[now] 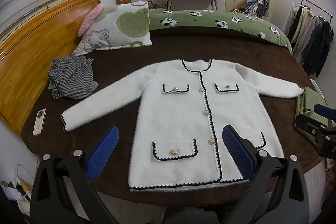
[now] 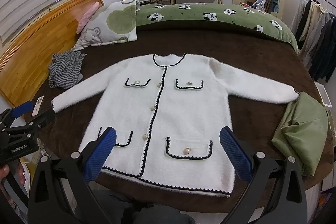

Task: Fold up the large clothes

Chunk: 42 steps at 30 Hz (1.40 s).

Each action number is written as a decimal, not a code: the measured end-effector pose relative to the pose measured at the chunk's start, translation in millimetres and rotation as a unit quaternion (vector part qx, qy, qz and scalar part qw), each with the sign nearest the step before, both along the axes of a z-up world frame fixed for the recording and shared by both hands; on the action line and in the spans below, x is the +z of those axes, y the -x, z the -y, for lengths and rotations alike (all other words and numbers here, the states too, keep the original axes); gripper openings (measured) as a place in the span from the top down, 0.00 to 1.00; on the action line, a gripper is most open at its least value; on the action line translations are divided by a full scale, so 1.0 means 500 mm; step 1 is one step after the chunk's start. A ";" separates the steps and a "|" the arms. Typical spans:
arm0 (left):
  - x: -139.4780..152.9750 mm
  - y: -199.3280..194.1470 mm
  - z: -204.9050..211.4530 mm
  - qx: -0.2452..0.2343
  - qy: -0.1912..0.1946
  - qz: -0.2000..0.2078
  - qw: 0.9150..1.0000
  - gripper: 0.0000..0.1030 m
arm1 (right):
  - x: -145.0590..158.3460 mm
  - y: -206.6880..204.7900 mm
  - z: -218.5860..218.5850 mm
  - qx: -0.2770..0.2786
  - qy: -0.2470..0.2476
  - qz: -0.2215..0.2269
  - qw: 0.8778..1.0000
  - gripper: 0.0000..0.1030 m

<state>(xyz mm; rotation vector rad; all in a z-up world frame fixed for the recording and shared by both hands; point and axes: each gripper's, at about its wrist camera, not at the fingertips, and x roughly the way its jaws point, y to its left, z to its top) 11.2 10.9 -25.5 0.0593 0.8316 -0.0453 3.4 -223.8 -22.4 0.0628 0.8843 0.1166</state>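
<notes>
A white fuzzy cardigan (image 1: 178, 110) with black scalloped trim, gold buttons and flap pockets lies flat, front up, on the dark brown bedspread (image 1: 189, 47), sleeves spread to both sides. It also shows in the right wrist view (image 2: 180, 110). My left gripper (image 1: 170, 138) is open and empty, held above the cardigan's lower left part near the hem. My right gripper (image 2: 168, 138) is open and empty above the lower right part near the hem. Each gripper shows at the edge of the other's view.
A striped grey garment (image 1: 71, 79) lies crumpled left of the cardigan. A folded green garment (image 2: 302, 138) lies at the bed's right edge. A white remote (image 1: 39, 122) lies near the left sleeve. A pillow (image 1: 119, 28), a green blanket (image 1: 220, 22) and a wooden headboard (image 1: 37, 43) lie beyond.
</notes>
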 end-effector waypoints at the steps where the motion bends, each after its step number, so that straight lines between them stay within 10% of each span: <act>1: -0.004 -0.001 0.000 0.000 0.001 -0.003 1.000 0.06 | -0.004 -0.003 -0.002 0.000 -0.001 -0.002 1.000 0.05; 19: -0.039 -0.052 -0.079 0.019 -0.002 -0.018 1.000 0.06 | -0.027 -0.057 -0.064 0.006 -0.005 -0.007 1.000 0.05; 31: -0.042 -0.122 -0.301 0.117 0.020 -0.022 0.993 0.06 | 0.037 -0.220 -0.238 0.091 0.006 0.019 0.996 0.05; 42: -0.235 -0.159 -0.499 0.220 0.038 -0.049 0.973 0.06 | -0.147 -0.380 -0.416 0.128 0.060 -0.007 0.990 0.05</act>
